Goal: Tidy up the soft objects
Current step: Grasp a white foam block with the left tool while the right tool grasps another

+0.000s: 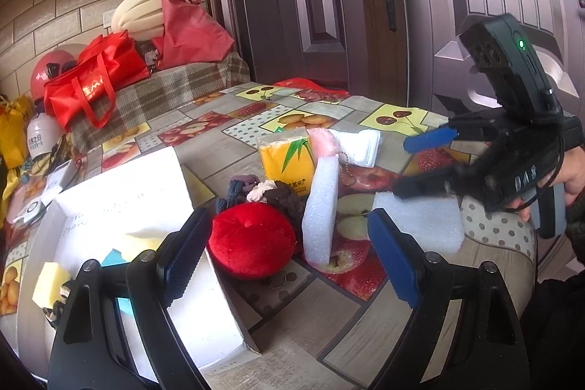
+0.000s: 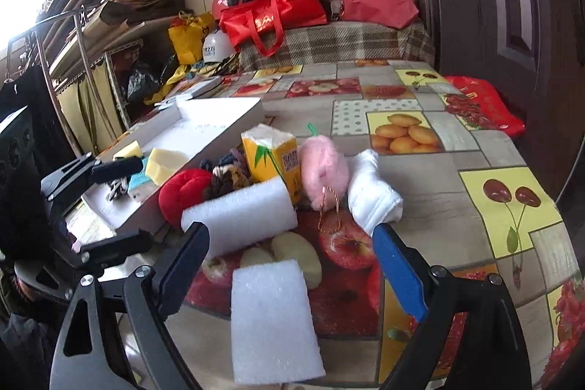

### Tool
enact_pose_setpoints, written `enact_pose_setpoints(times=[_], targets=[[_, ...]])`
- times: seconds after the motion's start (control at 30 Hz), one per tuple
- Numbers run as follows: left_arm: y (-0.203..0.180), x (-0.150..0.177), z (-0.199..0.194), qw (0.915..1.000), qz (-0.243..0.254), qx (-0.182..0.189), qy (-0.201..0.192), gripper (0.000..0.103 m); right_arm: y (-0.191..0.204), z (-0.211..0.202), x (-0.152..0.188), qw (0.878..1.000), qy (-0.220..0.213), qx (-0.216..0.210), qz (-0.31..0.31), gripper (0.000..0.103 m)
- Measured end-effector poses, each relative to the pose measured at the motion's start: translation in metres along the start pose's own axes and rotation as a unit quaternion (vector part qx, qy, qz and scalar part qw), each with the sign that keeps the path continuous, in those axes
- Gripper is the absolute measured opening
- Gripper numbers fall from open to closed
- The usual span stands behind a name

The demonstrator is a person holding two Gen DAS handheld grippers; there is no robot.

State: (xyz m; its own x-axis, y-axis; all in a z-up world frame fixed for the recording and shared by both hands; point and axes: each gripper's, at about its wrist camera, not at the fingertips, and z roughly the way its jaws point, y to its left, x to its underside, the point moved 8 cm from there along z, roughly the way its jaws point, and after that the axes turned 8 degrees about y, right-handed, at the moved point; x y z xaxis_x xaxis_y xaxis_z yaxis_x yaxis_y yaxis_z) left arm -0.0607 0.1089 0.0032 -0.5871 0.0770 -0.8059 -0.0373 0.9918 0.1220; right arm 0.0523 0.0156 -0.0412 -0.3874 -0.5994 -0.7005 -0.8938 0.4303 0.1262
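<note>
Your right gripper point(image 2: 289, 243) fingers spread, empty, over a flat foam block point(image 2: 274, 320) at the counter's point(image 2: 431, 141) near edge, long axis pointing away from you, your left gripper point(image 1: 285, 243) likewise released before the red plush point(image 1: 252, 238), second foam block point(image 2: 239, 216) lying crosswise behind, white box point(image 2: 215, 123) toward the far left edge.

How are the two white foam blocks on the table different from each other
The near foam block lies flat on the tablecloth, between the right gripper's open jaws; the far foam block sits propped up against the red plush and yellow tissue pack. The near one stands apart, touching nothing else. Both are white, rectangular and grainy.
</note>
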Motion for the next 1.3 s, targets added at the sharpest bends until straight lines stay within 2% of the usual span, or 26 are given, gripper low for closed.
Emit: enact_pose_setpoints(times=[0.17, 0.23, 0.27, 0.3, 0.37, 0.4, 0.47, 0.57, 0.63, 0.73, 0.8, 0.93, 1.03, 1.13, 1.3], targets=[[-0.005, 0.0, 0.002, 0.9999, 0.013, 0.004, 0.005, 0.087, 0.036, 0.025, 0.022, 0.99, 0.076, 0.034, -0.113, 0.09], [-0.009, 0.0, 0.004, 0.9997, 0.022, 0.004, 0.011, 0.087, 0.036, 0.034, 0.03, 0.987, 0.096, 0.039, -0.123, 0.087], [-0.012, 0.0, 0.004, 0.9996, 0.027, 0.005, 0.012, 0.087, 0.035, 0.039, 0.034, 0.986, 0.105, 0.034, -0.125, 0.062], [-0.014, 0.0, 0.005, 0.9995, 0.029, 0.006, 0.012, 0.087, 0.034, 0.037, 0.036, 0.988, 0.095, 0.022, -0.122, 0.053], [-0.017, -0.003, 0.006, 0.9995, 0.027, 0.015, 0.009, 0.087, 0.022, 0.029, 0.037, 0.991, 0.084, 0.026, -0.105, 0.052], [-0.018, -0.006, 0.007, 0.9995, 0.022, 0.022, 0.006, 0.087, 0.012, 0.021, 0.033, 0.994, 0.065, 0.034, -0.086, 0.052], [-0.022, -0.014, 0.011, 0.9995, 0.01, 0.031, -0.005, 0.087, -0.014, 0.006, 0.024, 0.999, 0.029, 0.023, -0.03, 0.053], [-0.033, -0.026, 0.028, 0.999, 0.012, 0.042, 0.002, 0.087, -0.046, -0.008, 0.01, 0.998, -0.015, -0.007, 0.054, 0.053], [-0.042, -0.033, 0.04, 0.9987, 0.023, 0.044, 0.012, 0.087, -0.058, -0.009, 0.009, 0.994, -0.018, -0.044, 0.1, 0.053], [-0.046, -0.041, 0.059, 0.9989, 0.028, 0.026, 0.028, 0.087, -0.066, -0.001, 0.019, 0.985, -0.003, -0.089, 0.146, 0.053], [-0.045, -0.043, 0.074, 0.9982, 0.031, 0.008, 0.05, 0.087, -0.063, -0.004, 0.019, 0.985, -0.009, -0.088, 0.148, 0.053], [-0.046, -0.036, 0.097, 0.9941, 0.034, 0.013, 0.102, 0.086, -0.055, -0.002, 0.018, 0.986, -0.006, -0.088, 0.14, 0.053], [-0.056, -0.029, 0.093, 0.9919, 0.045, 0.048, 0.108, 0.075, -0.059, 0.001, 0.016, 0.985, -0.006, -0.094, 0.144, 0.053], [-0.07, -0.024, 0.088, 0.9897, 0.069, 0.061, 0.109, 0.067, -0.06, 0.002, 0.015, 0.984, -0.007, -0.097, 0.146, 0.053], [-0.06, -0.021, 0.097, 0.9893, 0.053, 0.04, 0.13, 0.067, -0.061, 0.003, 0.015, 0.984, -0.007, -0.097, 0.148, 0.053]])
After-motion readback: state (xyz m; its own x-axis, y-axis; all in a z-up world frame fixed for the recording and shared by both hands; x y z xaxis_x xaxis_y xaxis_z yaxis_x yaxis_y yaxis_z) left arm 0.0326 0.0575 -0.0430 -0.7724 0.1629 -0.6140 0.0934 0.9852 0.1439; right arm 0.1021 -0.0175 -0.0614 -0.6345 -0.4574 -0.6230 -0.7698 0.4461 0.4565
